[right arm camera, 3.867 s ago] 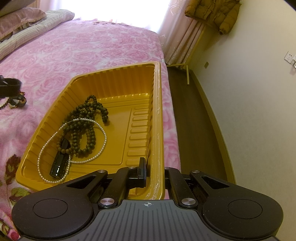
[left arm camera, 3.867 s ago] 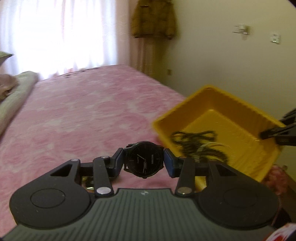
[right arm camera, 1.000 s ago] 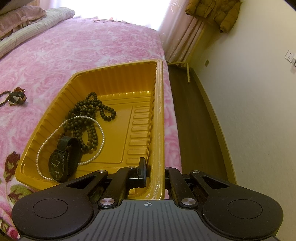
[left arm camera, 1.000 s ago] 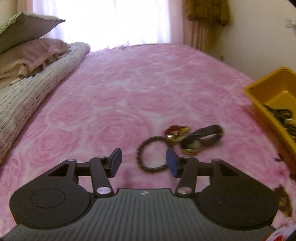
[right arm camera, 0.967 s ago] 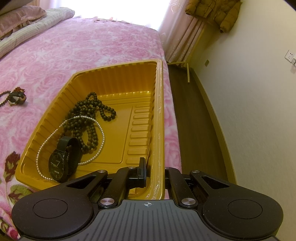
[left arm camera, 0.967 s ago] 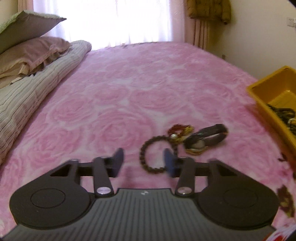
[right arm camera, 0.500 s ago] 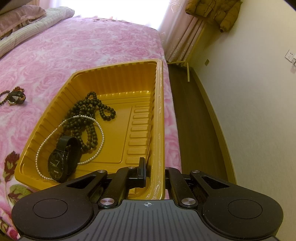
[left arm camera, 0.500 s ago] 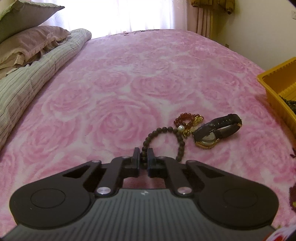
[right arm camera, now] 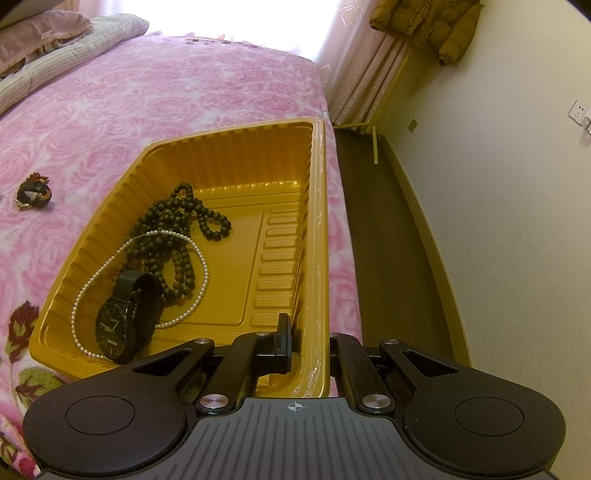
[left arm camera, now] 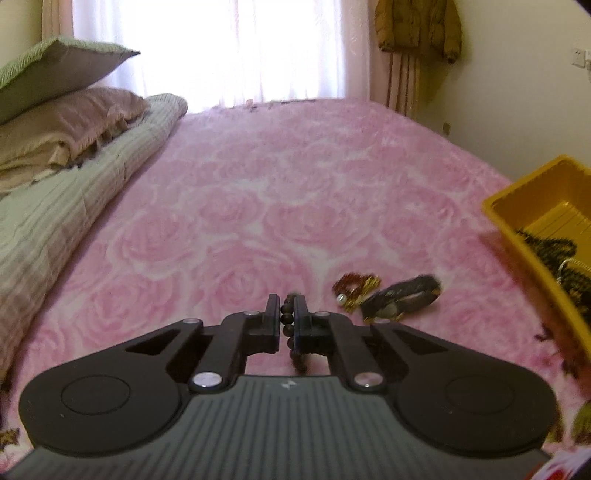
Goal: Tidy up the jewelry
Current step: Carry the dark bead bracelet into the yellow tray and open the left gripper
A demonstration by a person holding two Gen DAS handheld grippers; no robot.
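- Pink rose-patterned bedspread [left arm camera: 280, 206] fills most of what I see from my left wrist camera, with a striped green quilt [left arm camera: 62, 221] and two stacked pillows [left arm camera: 62, 122] along its left side.
- My left gripper [left arm camera: 287, 317] has its fingers pinched on a dark beaded bracelet [left arm camera: 288, 321]; a short run of its beads shows in the slit between the pads, and a few more hang blurred below them.
- Just to the right of that gripper, on the bedspread, I see a small red-and-gold beaded piece [left arm camera: 354, 286] with a pearl at its near end, touching a gold-cased watch with a dark strap [left arm camera: 402, 299].
- Further right, the yellow tray [right arm camera: 236, 162] sits on the bed close to its edge, apart from those two pieces.
- Inside the tray, toward its left wall, I see a long dark bead necklace [right arm camera: 177, 236] heaped up, a pearl strand [right arm camera: 110, 258] looped across it, and a black watch [right arm camera: 125, 317] propped on edge at the near corner.
- My right gripper [right arm camera: 306, 339] is clamped on the tray's right rim, one finger inside the wall and the other outside it.
- Right of the bed I see dark flooring [right arm camera: 388, 236], a pale wall [right arm camera: 517, 184] and a mustard jacket [right arm camera: 424, 22] hanging by the curtain.
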